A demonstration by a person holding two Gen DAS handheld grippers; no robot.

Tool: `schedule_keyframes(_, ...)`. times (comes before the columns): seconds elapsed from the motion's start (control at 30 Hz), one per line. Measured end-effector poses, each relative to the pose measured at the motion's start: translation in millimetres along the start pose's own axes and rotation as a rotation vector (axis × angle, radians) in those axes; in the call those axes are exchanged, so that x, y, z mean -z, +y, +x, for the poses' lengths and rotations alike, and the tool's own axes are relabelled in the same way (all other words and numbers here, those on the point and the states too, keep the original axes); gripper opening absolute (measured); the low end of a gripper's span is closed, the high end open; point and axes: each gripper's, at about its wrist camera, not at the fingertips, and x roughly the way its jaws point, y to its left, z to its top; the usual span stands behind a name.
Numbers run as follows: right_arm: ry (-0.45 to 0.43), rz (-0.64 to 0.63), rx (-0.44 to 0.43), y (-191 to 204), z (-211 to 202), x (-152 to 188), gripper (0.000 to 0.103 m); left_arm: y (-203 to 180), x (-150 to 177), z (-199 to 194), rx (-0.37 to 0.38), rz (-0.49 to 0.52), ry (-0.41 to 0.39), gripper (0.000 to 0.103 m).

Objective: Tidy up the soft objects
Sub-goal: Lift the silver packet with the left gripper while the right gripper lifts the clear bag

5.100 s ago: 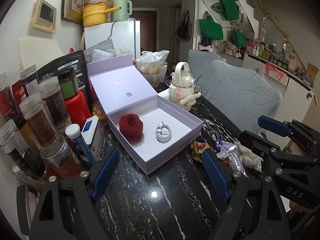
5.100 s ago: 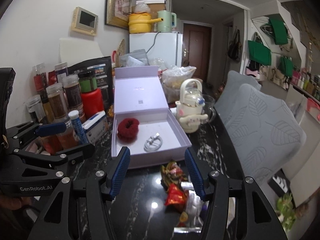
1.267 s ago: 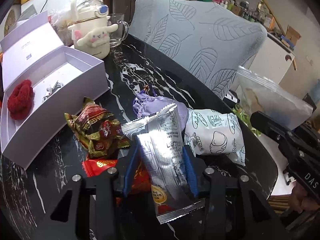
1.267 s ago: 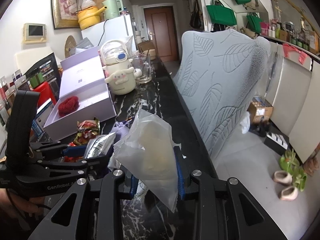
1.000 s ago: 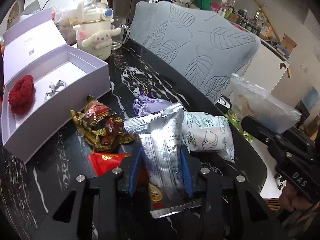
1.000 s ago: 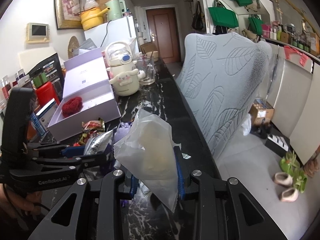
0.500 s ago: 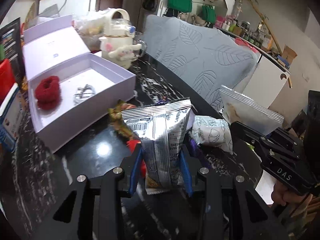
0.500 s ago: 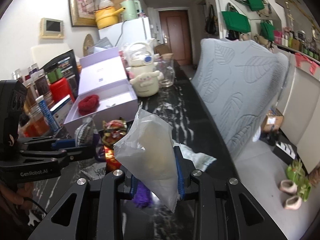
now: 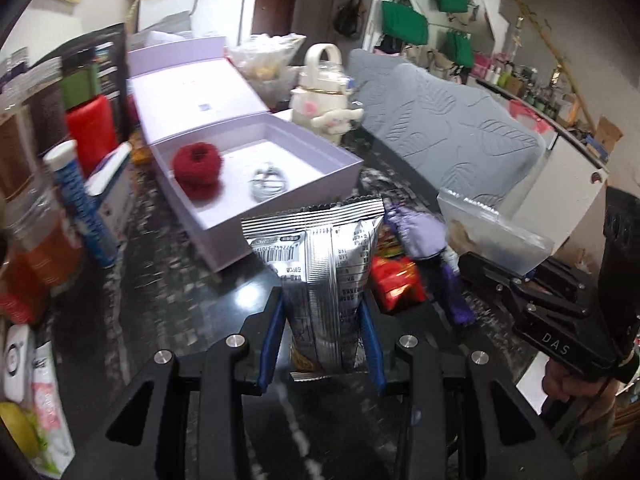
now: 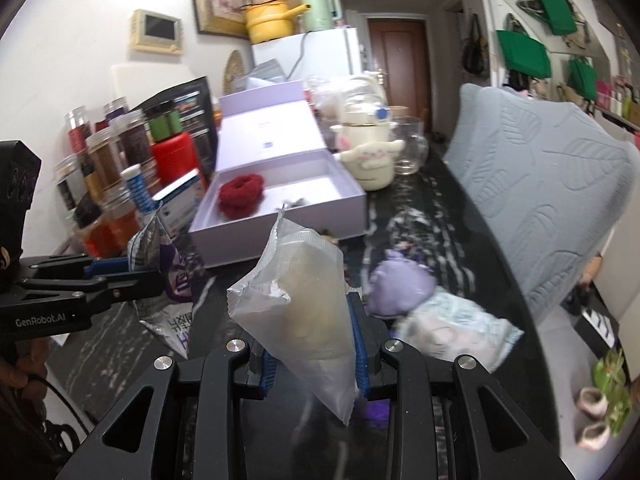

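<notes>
My left gripper (image 9: 322,312) is shut on a silver snack bag (image 9: 320,256) and holds it upright above the black marble table (image 9: 192,300), just in front of the open lilac box (image 9: 256,168). My right gripper (image 10: 312,332) is shut on a clear plastic bag (image 10: 308,292), also held above the table; it shows at the right of the left wrist view (image 9: 492,236). The box holds a red scrunchie (image 9: 196,166) and a coiled white cable (image 9: 266,184). A purple pouch (image 10: 400,286), a printed white packet (image 10: 456,326) and red snack packets (image 9: 396,282) lie on the table.
Jars, a red canister (image 9: 92,130) and a blue tube (image 9: 84,204) crowd the table's left side. A white character kettle (image 9: 324,94) and glass mug (image 10: 408,148) stand behind the box. A grey leaf-pattern chair back (image 10: 540,196) lines the right edge.
Both grippers have swung left and moved toward the lilac box, each still carrying its bag. The box now sits closer and more central in both views.
</notes>
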Motion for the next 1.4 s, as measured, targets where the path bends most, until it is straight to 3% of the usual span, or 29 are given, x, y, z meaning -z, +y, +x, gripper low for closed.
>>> schedule_keyframes(0.23, 0.013, -0.048, -0.047, 26.8, 9.1, 0.3, 0.030, 19.6, 16.1, 0.5, -0.069, -0.016, 0.061, 0.036)
schedule_keyframes(0.87, 0.051, -0.042, 0.006, 19.3, 13.4, 3.8, 0.030, 28.6, 35.5, 68.6, -0.030, -0.064, 0.231, 0.036)
schedule_keyframes(1.03, 0.059, -0.041, 0.005, 19.0, 17.6, 3.2, 0.030, 23.5, 35.6, 72.9, -0.074, -0.021, 0.208, 0.036)
schedule_keyframes(1.4, 0.065, -0.040, 0.001, 22.9, 17.3, 4.6, 0.030, 21.9, 32.1, 57.1, -0.030, -0.020, 0.158, 0.032)
